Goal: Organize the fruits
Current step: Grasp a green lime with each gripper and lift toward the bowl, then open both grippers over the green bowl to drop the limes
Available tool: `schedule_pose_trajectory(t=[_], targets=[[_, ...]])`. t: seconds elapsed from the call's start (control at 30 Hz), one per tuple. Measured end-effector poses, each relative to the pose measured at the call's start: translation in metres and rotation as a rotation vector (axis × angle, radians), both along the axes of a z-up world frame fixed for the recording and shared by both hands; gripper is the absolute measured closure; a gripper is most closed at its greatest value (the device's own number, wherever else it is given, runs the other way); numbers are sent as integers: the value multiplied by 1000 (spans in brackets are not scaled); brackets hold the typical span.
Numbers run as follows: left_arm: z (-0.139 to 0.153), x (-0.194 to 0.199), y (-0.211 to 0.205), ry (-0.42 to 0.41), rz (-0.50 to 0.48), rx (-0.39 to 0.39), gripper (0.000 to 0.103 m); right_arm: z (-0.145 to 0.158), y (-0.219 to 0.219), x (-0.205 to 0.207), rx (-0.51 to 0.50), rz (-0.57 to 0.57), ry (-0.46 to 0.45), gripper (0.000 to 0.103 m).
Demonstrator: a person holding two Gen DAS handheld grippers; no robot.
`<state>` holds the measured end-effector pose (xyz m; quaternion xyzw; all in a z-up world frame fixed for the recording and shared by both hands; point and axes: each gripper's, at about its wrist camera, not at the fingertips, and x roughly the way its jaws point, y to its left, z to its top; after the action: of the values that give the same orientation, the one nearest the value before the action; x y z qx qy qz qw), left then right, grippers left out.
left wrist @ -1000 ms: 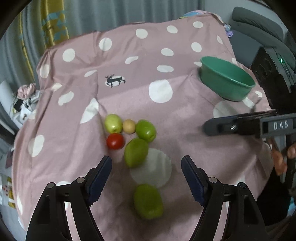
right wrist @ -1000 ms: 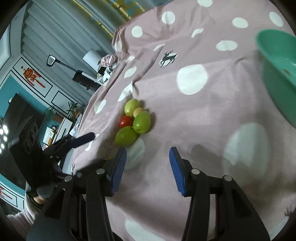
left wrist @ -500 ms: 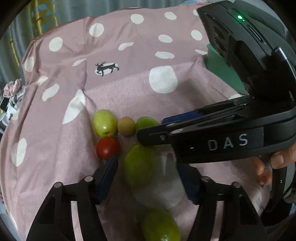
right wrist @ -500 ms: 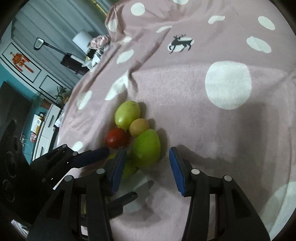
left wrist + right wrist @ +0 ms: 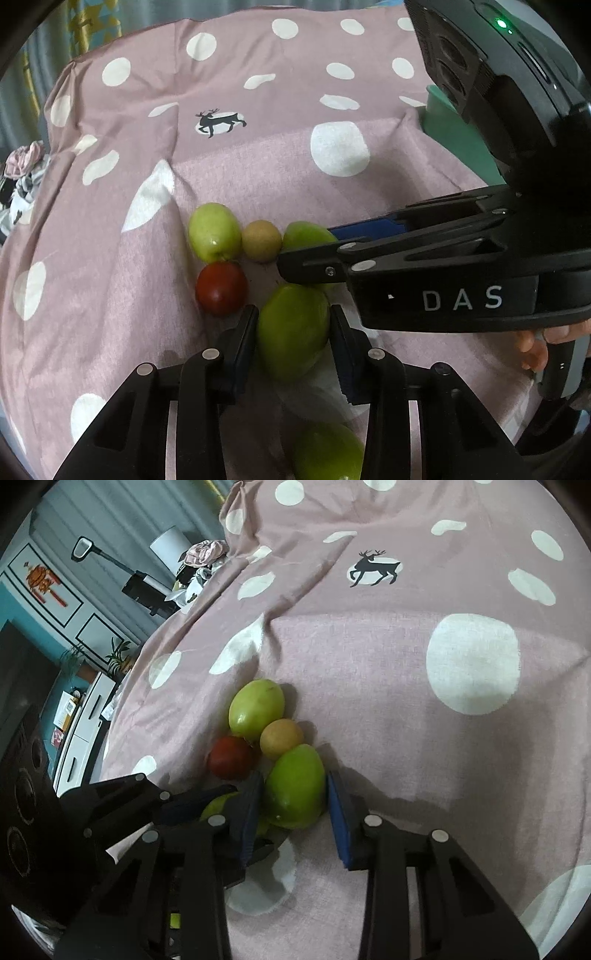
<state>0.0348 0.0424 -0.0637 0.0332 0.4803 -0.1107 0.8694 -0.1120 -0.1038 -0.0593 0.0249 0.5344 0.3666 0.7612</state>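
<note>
Both claws have just been closing, each around its own green fruit in the cluster near the middle of the polka-dot cloth (image 5: 258, 173).

Left gripper (image 5: 293, 332) clenched on the nearer green fruit (image 5: 293, 328), pads on both flanks. Right gripper (image 5: 295, 801) clenched on the farther green fruit (image 5: 295, 786), pads at its sides.

Risks:
- The devices cross closely, so lifting together could knock one against the other and shake a fruit loose.
- The round, smooth skin may slip from the pads.
- The red fruit (image 5: 221, 288) and small tan fruit (image 5: 261, 240) touch the gripped ones and may roll.
- The green bowl (image 5: 454, 144) sits toward the right edge, mostly hidden.
</note>
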Motion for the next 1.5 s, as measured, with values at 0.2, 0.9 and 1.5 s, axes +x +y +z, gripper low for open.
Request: schedule_pose_trajectory(t=[0.2, 0.9, 1.5], targets=[[13, -15, 3, -23, 11, -32, 64, 12, -32, -12, 113, -39, 2, 68], [78, 22, -106, -127, -149, -151, 65, 63, -249, -35, 331, -462, -169, 68], [72, 120, -243, -67, -302, -142, 65, 61, -319, -15, 315, -665, -213, 59]])
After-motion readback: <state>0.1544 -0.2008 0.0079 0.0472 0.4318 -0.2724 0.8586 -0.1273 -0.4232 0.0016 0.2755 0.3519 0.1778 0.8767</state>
